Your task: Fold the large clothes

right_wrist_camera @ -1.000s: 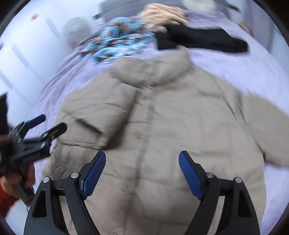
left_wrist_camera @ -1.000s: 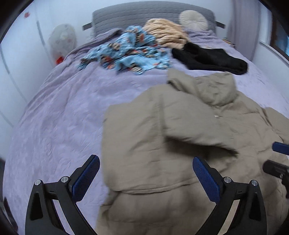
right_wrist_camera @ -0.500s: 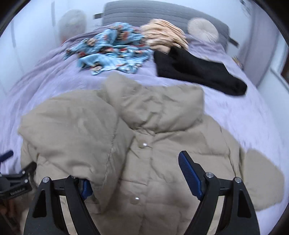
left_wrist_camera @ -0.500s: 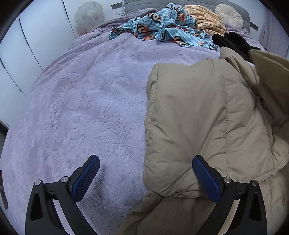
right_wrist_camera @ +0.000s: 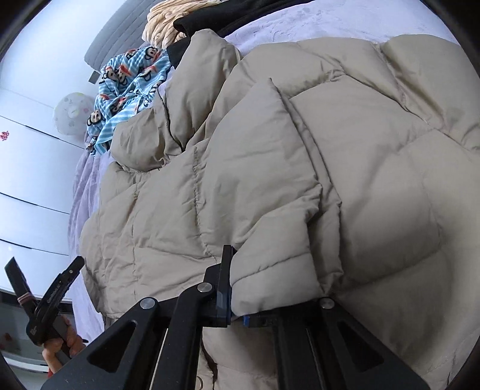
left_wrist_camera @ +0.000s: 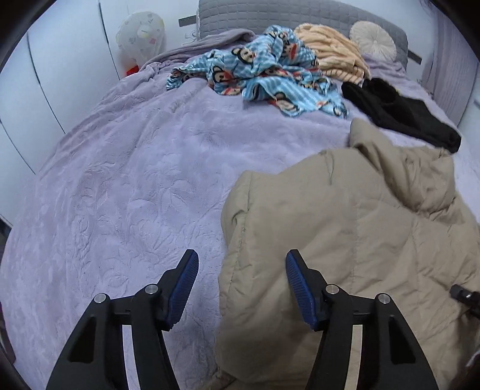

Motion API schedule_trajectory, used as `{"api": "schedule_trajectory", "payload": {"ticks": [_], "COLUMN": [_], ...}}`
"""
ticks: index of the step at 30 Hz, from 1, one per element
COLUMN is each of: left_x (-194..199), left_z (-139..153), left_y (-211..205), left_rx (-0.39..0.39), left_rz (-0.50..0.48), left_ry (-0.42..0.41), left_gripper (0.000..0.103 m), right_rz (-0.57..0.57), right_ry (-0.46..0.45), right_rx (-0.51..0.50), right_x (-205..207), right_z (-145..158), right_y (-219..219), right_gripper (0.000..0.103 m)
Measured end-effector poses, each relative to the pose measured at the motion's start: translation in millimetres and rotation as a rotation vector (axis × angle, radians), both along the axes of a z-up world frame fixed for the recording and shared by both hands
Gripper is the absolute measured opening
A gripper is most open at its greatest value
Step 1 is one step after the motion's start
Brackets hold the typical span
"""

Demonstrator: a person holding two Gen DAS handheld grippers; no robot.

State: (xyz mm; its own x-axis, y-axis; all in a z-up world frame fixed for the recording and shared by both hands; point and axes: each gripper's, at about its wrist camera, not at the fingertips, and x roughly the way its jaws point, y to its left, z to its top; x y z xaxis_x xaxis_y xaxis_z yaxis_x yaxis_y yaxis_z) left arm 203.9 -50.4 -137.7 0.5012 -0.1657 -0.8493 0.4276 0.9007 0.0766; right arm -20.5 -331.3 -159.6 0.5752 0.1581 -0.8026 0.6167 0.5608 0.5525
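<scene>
Right wrist view: big puffy tan quilted coat [right_wrist_camera: 300, 168] spread out just ahead of the right gripper [right_wrist_camera: 237, 303], filling almost everything in front. Right gripper's jaws just snapped together, now pinched tight on a folded puffy flap of the coat, with the flap bulging out right above the blue pads. Far to the left of this gripper, the left gripper [right_wrist_camera: 45, 288] held in a hand [right_wrist_camera: 61, 345], off the coat's edge.

Left wrist view: left gripper [left_wrist_camera: 241, 285] half spread, jaws just closing in, not pinching yet. Left blue pad [left_wrist_camera: 183, 288] over the soft purple bed cover [left_wrist_camera: 126, 186], right blue pad [left_wrist_camera: 300, 291] over the coat. Coat's side edge lying right between the two pads, the rest of the coat stretching ahead and to the right.

Farther ahead of the left gripper, well apart from the coat: blue monkey-print cloth [left_wrist_camera: 264, 75], fluffy peach striped blanket [left_wrist_camera: 333, 51], and a black garment [left_wrist_camera: 399, 111] just past the coat's collar. Grey padded headboard [left_wrist_camera: 270, 15] at the very back.
</scene>
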Motion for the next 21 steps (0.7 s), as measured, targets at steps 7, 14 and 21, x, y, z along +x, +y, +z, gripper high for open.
{"api": "schedule_trajectory", "payload": {"ticks": [7,14,21], "left_x": [-0.3,-8.0,-61.7], "left_z": [-37.5,-6.4,27.8], "left_y": [-5.4,-1.0,-16.5], "left_rx": [0.048,0.045,0.015], "left_rz": [-0.005,0.01,-0.102], "left_ry": [0.027,0.023,0.056], "left_gripper": [0.064,0.064,0.064], "right_rz": [-0.035,-0.227,-0.178], "right_ry": [-0.006,0.028,0.041], "right_rx": [0.002,-0.014,0.001], "right_x": [-20.2,-89.6,-128.4], "right_z": [2.8,22.2,36.0], "right_y": [-15.4,-41.9,-37.0], "right_gripper": [0.014,0.016,0.018]}}
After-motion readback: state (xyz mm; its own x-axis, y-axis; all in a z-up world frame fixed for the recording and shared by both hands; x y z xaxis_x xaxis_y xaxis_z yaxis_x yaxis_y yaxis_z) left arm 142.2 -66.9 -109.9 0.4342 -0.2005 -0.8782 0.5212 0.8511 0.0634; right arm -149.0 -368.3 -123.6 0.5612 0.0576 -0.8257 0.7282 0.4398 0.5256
